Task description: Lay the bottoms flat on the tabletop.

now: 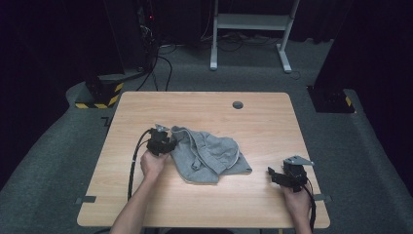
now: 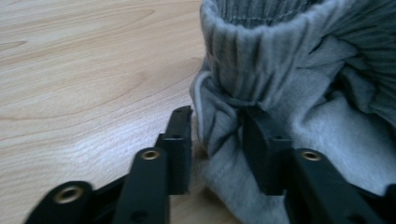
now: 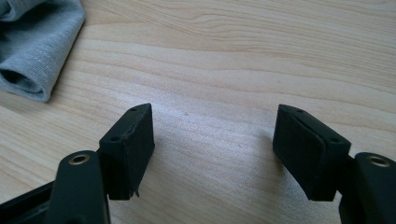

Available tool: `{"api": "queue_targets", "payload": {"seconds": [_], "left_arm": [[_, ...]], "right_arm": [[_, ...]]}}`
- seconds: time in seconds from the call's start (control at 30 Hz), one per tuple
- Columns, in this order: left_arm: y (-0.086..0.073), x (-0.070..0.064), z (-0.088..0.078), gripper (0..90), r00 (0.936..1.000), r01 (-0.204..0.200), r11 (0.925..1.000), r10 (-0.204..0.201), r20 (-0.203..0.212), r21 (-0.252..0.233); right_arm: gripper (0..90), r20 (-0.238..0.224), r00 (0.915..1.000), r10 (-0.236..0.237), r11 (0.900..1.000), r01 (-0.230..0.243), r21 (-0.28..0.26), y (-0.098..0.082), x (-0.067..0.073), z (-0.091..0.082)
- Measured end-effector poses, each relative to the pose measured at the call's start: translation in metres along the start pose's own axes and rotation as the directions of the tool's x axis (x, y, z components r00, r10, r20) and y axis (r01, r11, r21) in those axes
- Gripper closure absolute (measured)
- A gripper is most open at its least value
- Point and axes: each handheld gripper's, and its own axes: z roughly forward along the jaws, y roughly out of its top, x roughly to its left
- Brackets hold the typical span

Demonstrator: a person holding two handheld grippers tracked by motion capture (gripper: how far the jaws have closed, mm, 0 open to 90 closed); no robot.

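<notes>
A crumpled grey sweatshirt (image 1: 209,156) lies on the wooden table (image 1: 204,107) a little left of centre. My left gripper (image 1: 170,142) is at its left edge. In the left gripper view, the ribbed cuff (image 2: 261,51) bunches up ahead, and a fold of the grey cloth (image 2: 219,126) hangs loosely between the parted jaws of the left gripper (image 2: 218,133). The left pad stands a little off it. My right gripper (image 1: 275,176) rests near the table's right front edge, apart from the garment. In its own view the right gripper (image 3: 215,130) is open over bare wood, with the sweatshirt's hem (image 3: 37,46) at the upper left.
A round grey cable hole (image 1: 237,105) sits near the table's far edge. Beyond the table stand a white desk frame (image 1: 251,22) and yellow-and-black striped stand bases (image 1: 100,95) on grey carpet. The left gripper's cable (image 1: 132,161) loops across the table's left side.
</notes>
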Motion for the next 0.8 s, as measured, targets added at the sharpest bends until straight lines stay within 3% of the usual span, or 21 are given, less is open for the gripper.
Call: {"api": "queue_targets", "payload": {"seconds": [0.13, 0.3, 0.47, 0.63, 0.8], "left_arm": [[0.002, -0.003, -0.014, 52.0, 0.9999, -0.011, 0.9998, 0.011, 0.008, -0.016], [0.003, -0.014, -0.026, 47.9, 0.9986, -0.044, 0.9985, 0.045, 0.028, -0.033], [-0.007, -0.027, -0.027, 46.4, 0.9953, -0.034, 0.9986, 0.038, 0.090, -0.040], [-0.020, -0.045, -0.030, 44.8, 0.9895, -0.053, 0.9980, 0.058, 0.133, -0.035], [-0.028, -0.061, -0.032, 42.3, 0.9853, -0.073, 0.9964, 0.079, 0.152, -0.043]], "right_arm": [[28.8, 0.000, 1.0000, 0.000, 1.000, 0.000, 0.000, 0.000, 0.000, 0.000], [28.8, 0.000, 1.0000, 0.000, 1.000, 0.000, 0.000, 0.000, 0.000, 0.000], [28.8, 0.000, 1.0000, 0.000, 1.000, 0.000, 0.000, 0.000, 0.000, 0.000], [28.8, 0.000, 1.0000, 0.000, 1.000, 0.000, 0.000, 0.000, 0.000, 0.000], [28.8, 0.000, 1.0000, 0.000, 1.000, 0.000, 0.000, 0.000, 0.000, 0.000]]}}
